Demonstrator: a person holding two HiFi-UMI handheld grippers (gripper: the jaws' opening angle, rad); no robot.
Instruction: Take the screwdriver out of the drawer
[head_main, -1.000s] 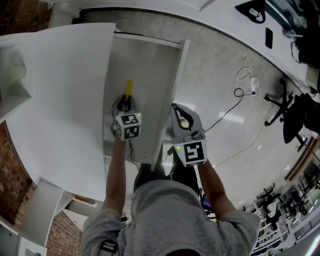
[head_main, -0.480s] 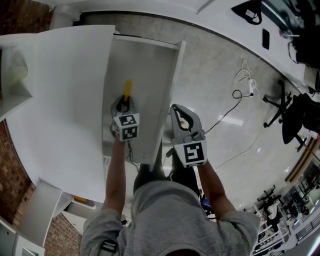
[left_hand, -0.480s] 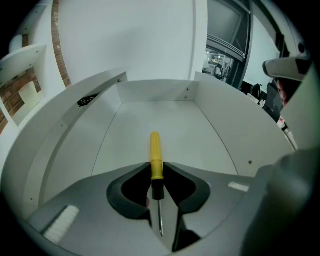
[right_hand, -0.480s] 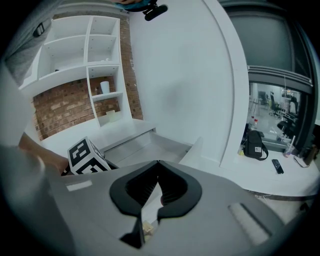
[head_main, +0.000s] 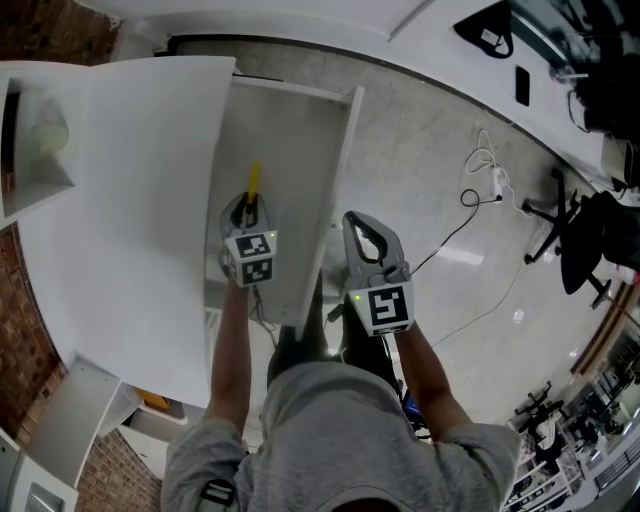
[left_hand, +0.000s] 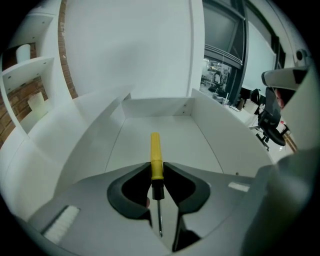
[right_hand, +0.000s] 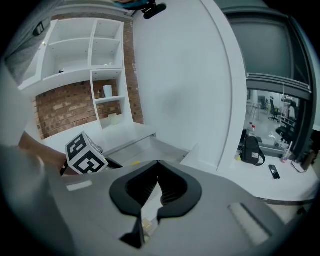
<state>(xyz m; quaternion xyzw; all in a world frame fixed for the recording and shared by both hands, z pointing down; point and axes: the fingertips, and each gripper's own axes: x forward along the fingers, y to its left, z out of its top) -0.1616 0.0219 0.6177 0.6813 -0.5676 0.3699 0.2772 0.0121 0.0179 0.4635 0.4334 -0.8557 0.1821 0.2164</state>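
Both claws are drifting upward compared with a second ago, and the left one is bringing the tool with it, so the lift out of the drawer looks to be under way.

From the head view, the left claw (head_main: 248, 205) is hanging over the long white open drawer (head_main: 340, 180), with the broad white worktop (head_main: 130, 200) lying alongside on the left. It is gripping the yellow-handled screwdriver (head_main: 254, 178), whose handle is poking out past the jaws toward the drawer's far end. The right claw (head_main: 361, 222) is hovering just outside the drawer's right wall, above the pale glossy floor (head_main: 450, 200).

In the left gripper view, the left claw (left_hand: 157, 172) is clenching on the lower end of the yellow-handled screwdriver (left_hand: 156, 155), near its black collar. The thin metal shaft is pointing back toward the camera. The tool seems to be riding clear of the drawer (left_hand: 220, 125) bottom but is still sitting between its walls, so it is not out yet.

In the right gripper view, the right claw (right_hand: 157, 164) is resting with its jaw tips pressed together and nothing between them. It is looking across at the left claw's marker cube (right_hand: 85, 152).
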